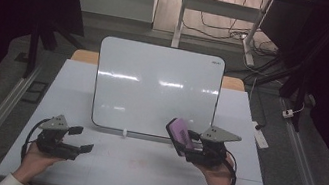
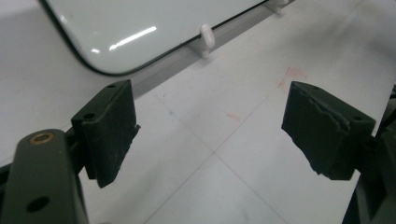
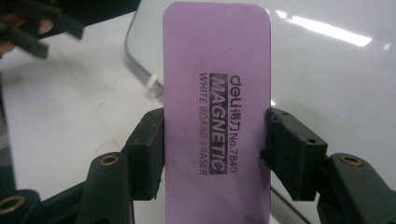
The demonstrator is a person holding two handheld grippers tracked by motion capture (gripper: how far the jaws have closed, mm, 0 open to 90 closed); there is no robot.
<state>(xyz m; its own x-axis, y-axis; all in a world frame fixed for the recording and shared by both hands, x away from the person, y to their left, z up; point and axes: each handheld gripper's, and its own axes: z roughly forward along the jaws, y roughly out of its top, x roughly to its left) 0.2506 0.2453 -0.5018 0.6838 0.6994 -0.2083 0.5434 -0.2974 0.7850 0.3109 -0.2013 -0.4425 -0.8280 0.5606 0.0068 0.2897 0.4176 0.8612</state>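
Observation:
A white board [image 1: 155,88] with a dark rim leans upright at the middle of the table; its surface looks blank. My right gripper [image 1: 188,143] is shut on a purple magnetic whiteboard eraser [image 1: 179,132], held just in front of the board's lower right corner. In the right gripper view the eraser [image 3: 217,116] stands lengthwise between both jaws, its printed label facing the camera, with the board [image 3: 327,70] behind it. My left gripper [image 1: 79,139] hovers open over the table's front left, nothing between its jaws. The left gripper view shows the board's lower corner [image 2: 140,28] ahead.
The white table [image 1: 140,164] carries faint red marks [image 2: 292,74] near its middle. A small white clip [image 2: 207,39] props the board's lower edge. Beyond the table stand a desk frame and floor cables [image 1: 224,29]; a power strip [image 1: 261,135] lies at the right.

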